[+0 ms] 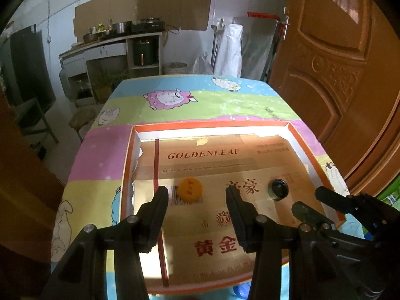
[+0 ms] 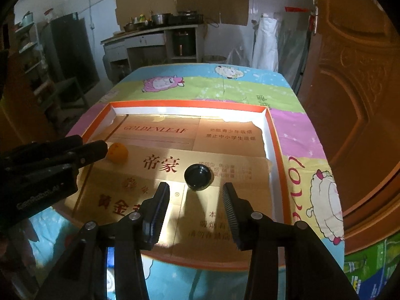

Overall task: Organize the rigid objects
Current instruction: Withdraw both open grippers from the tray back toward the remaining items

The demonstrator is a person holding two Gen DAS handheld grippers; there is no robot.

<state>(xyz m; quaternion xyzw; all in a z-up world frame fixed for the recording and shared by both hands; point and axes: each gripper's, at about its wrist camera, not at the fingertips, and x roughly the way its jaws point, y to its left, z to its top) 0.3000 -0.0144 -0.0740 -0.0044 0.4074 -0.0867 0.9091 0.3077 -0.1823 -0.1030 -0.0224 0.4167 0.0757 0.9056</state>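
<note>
An orange round cap point(image 1: 190, 189) and a black round lid point(image 1: 277, 189) lie on gold cardboard inside a shallow orange-rimmed box point(image 1: 212, 125). My left gripper point(image 1: 196, 192) is open, its fingers on either side of the orange cap and just above it. My right gripper point(image 2: 196, 190) is open just short of the black lid point(image 2: 198, 173). The right gripper also shows at the right of the left wrist view point(image 1: 312, 197). The left gripper point(image 2: 95, 147) shows beside the orange cap point(image 2: 117, 153) in the right wrist view.
The box sits on a table with a colourful sheep-pattern cloth point(image 1: 212, 97). A wooden door point(image 1: 337, 75) stands close on the right. A kitchen counter with pots point(image 1: 120, 37) is at the back, and a chair point(image 1: 32, 117) is at the left.
</note>
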